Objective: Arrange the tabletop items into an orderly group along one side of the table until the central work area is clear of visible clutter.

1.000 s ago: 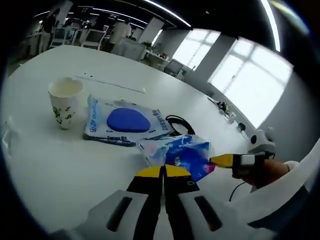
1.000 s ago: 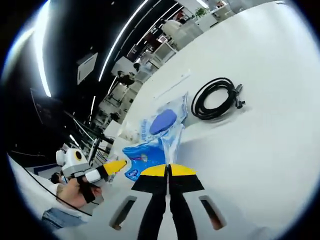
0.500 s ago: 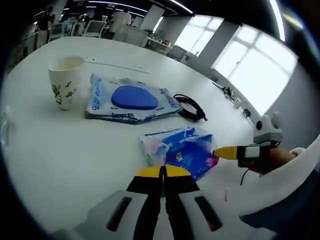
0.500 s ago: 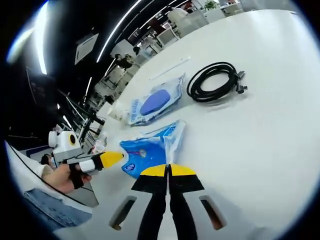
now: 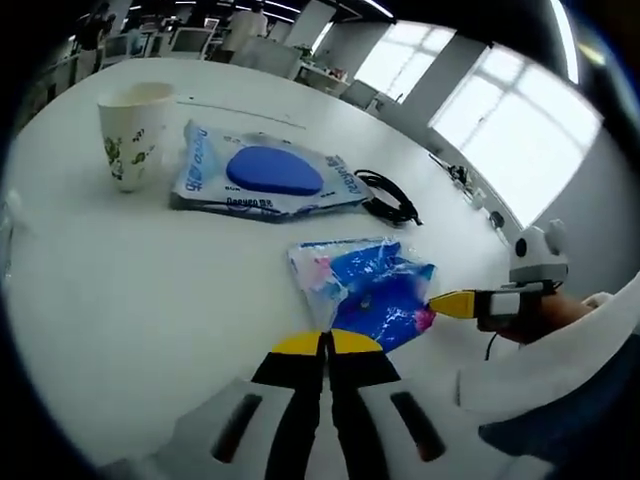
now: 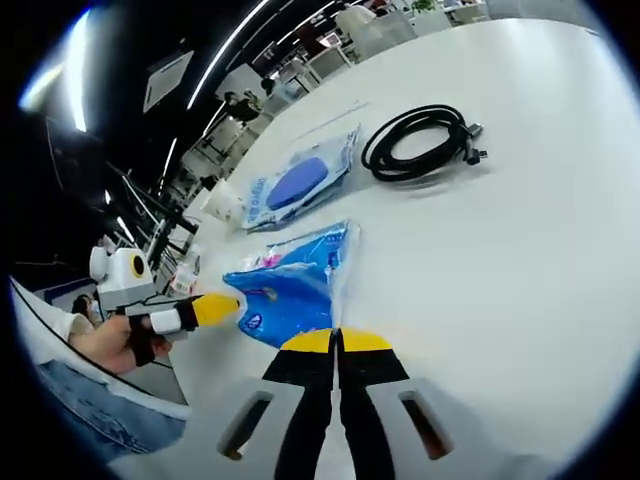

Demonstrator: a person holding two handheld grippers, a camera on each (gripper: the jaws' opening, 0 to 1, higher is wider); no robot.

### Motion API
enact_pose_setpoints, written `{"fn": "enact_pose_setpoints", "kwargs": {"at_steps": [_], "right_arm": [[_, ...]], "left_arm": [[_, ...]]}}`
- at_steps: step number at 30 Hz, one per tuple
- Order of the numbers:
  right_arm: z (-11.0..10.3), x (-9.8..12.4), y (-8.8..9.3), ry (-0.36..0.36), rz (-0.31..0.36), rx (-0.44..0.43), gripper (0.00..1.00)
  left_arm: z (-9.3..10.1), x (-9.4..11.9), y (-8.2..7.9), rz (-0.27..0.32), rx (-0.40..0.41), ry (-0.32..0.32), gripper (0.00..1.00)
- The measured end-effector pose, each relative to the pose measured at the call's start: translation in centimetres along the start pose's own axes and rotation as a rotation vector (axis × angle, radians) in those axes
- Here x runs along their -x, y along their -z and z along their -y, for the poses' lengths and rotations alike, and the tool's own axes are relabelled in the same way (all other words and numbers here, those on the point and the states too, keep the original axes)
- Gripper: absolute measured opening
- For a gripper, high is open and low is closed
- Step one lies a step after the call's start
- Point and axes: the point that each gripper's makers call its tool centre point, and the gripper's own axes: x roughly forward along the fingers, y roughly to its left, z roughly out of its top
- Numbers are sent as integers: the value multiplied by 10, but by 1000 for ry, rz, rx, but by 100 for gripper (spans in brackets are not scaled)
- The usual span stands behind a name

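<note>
Background only. Big windows (image 5: 500, 130) along one wall, very bright, panes blown out. Wall pillar (image 5: 435, 80) between two window bays. Ceiling light strips (image 6: 240, 45) run long and parallel overhead, ceiling itself dark. Far end of the room: desks and chairs (image 5: 185, 40) in rows, with a person in a light top (image 5: 248, 20) standing by them. Another dark figure (image 5: 98, 25) at the far left, too small to make out more. From the other side, more office furniture (image 6: 375, 30) past the table's far edge, probably chairs; blurred. Small dark items on the sill (image 5: 455, 175) near the windows, can't tell what.
</note>
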Motion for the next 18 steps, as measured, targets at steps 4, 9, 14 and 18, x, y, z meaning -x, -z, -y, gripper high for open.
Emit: {"fn": "enact_pose_setpoints", "kwargs": {"at_steps": [4, 9, 14, 18], "right_arm": [[1, -1, 6, 6, -25, 16, 0], [-5, -2, 9, -12, -34, 27, 4], [-19, 1, 11, -47, -47, 102, 20], [-26, 10, 12, -60, -34, 164, 33]], "left_arm": [[0, -2, 3, -9, 3, 4, 0], [5, -2, 7, -21, 3, 24, 7], [16, 2, 2, 2, 12, 57, 25], [17, 11, -3, 27, 5, 59, 33]]}}
